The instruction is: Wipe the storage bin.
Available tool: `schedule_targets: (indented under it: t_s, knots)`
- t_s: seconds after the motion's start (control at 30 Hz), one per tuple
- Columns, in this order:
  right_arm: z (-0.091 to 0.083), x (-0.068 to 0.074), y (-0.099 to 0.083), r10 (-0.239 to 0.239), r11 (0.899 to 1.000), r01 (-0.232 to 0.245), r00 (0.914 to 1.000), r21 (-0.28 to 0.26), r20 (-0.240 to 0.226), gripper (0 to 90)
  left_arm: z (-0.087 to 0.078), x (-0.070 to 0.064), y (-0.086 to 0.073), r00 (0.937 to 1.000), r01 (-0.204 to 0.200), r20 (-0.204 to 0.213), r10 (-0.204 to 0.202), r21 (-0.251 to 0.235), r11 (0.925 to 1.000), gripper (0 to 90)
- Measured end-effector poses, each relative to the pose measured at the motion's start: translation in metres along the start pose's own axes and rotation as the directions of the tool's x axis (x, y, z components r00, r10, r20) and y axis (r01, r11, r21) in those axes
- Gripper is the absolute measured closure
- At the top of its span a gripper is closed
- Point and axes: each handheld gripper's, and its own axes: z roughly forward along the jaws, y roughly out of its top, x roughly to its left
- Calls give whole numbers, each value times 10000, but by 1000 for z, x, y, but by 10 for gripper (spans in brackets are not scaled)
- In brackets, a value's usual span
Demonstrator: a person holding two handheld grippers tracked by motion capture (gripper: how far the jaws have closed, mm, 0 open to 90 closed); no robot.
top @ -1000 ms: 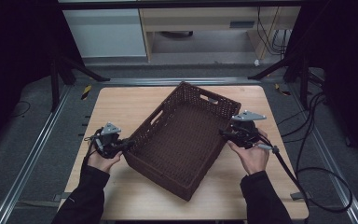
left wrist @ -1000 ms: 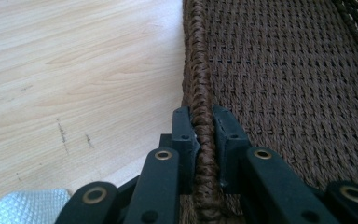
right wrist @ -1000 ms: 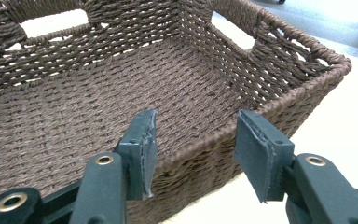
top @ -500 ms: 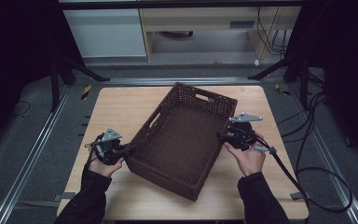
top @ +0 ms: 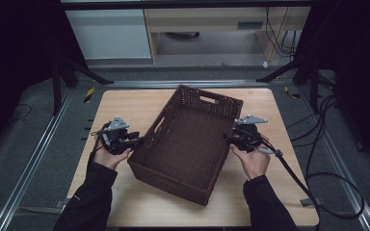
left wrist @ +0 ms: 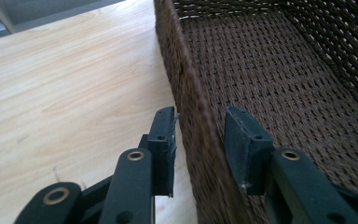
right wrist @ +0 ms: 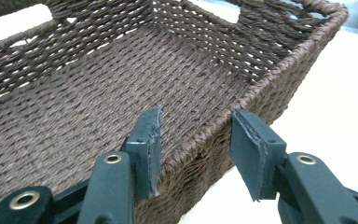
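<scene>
Compared with a second ago, the wicker basket (top: 188,139) has swung a bit clockwise and now sits more square-on, though it's still skewed on the wooden table (top: 125,103), roughly mid-table with its far handle end toward the back edge. Both tongs straddle its long walls, which looks to me like a two-handed hold for turning or shifting it without tipping. On the basket's left wall, the left gripper (left wrist: 198,140) has one jaw outside and one inside the rim; the jaws are partly open with a gap on the inner side, so it's around the wall rather than really pinching it. Over at the basket's right wall, the right gripper (right wrist: 196,140) is the same deal, jaws apart astride the braided rim, not clamped.
</scene>
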Motion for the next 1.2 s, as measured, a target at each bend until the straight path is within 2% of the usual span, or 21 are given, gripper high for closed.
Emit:
schedule_targets:
  t_s: [0.1, 0.17, 0.2, 0.23, 0.3, 0.4, 0.43, 0.5, 0.63, 0.9, 0.93, 1.07, 1.1, 1.2]
  knots:
    - [1, -1, 1, 30, 10000, -30, 10000, -40, -19, 541, 10, 1, 3, 9999, 8, 127, -10, 129, 9999, 638]
    - [0, -3, 1, -134, 9999, 133, 9998, -38, -136, 525, 16, 2, 2, 9993, 119, 343, -125, 169, 9998, 666]
    - [0, -3, 1, -134, 9999, 133, 9998, -38, -136, 525, 16, 2, 2, 9993, 119, 343, -125, 169, 9998, 686]
    - [-4, -3, 2, -220, 9997, 218, 9996, -137, -164, 513, 18, 2, 1, 9981, 293, 541, -300, 135, 9995, 718]
    - [-6, -4, 2, -197, 9995, 192, 9996, -236, -215, 508, 19, 1, 1, 9979, 343, 543, -350, 144, 9993, 738]
    - [-12, -5, 4, -100, 9993, 90, 9995, -366, -284, 492, 19, -1, 0, 9981, 428, 433, -437, 217, 9988, 752]
    - [-15, -4, 3, -121, 9995, 112, 9994, -295, -324, 482, 17, -3, -1, 9986, 452, 253, -457, 212, 9988, 759]
    - [-15, -4, 3, -119, 9996, 109, 9993, -279, -355, 482, 17, -4, -2, 9984, 491, 262, -497, 216, 9986, 762]
    - [-14, -3, 2, -149, 9998, 143, 9990, -154, -414, 475, 11, -12, -7, 9985, 541, -19, -541, 198, 9983, 759]
    - [-14, 0, 0, -121, 9999, 122, 9989, 20, -449, 463, 4, -24, -14, 9981, 550, -298, -546, 138, 9984, 743]
    - [-13, 2, -2, -166, 9997, 173, 9989, 153, -433, 463, 3, -25, -14, 9984, 528, -224, -524, 145, 9985, 737]
    - [-10, 3, -4, -142, 9998, 150, 9986, 142, -515, 465, 4, -24, -14, 9988, 483, -109, -482, 135, 9987, 718]
    - [-9, 3, -4, -129, 9997, 139, 9987, 196, -500, 465, 4, -23, -13, 9992, 369, -155, -366, 148, 9992, 696]
    - [-5, 4, -5, -74, 9997, 87, 9979, 213, -642, 512, 8, -18, -9, 9996, 197, -210, -196, 65, 9998, 650]
